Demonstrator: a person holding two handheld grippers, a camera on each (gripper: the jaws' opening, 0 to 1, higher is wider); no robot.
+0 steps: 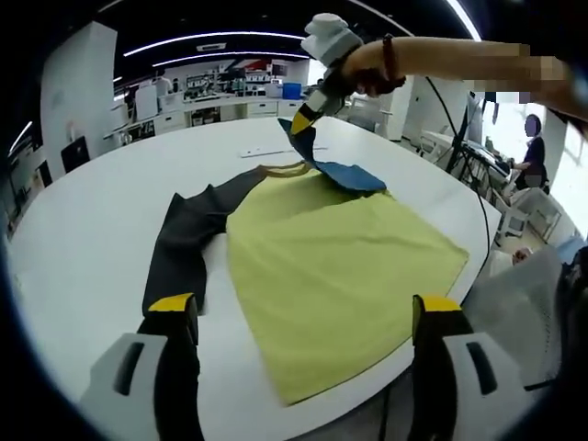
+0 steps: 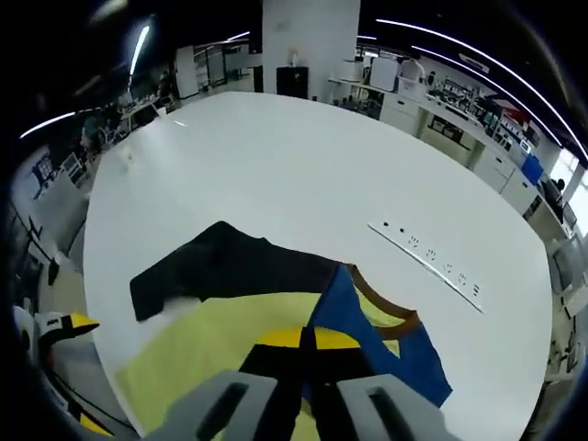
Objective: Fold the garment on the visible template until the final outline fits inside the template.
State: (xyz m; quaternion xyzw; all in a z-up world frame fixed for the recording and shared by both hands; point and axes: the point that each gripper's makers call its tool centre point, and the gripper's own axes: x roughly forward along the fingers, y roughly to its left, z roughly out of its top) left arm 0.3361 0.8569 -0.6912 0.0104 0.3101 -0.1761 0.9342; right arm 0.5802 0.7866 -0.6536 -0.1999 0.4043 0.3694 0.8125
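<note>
1 white round tabletop (image 1: pixel 83 230) carries the yellow long-sleeve shirt (image 1: pixel 340 266), spread flat, black sleeve (image 1: pixel 184 248) outstretched. It judges light, limp, non-fragile. Right tongs (image 1: pixel 303 118) are clenched on the lifted blue sleeve (image 1: pixel 344 173), a sound hold; left tongs (image 1: pixel 308 317) are released.

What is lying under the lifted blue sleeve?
Under the blue sleeve, held by the right gripper, lies the yellow shirt body near its collar. What its resting part covers is hidden.

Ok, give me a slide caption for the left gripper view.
Right tool lifts the blue sleeve of a yellow shirt spread on a white table, dark sleeve still flat.
</note>
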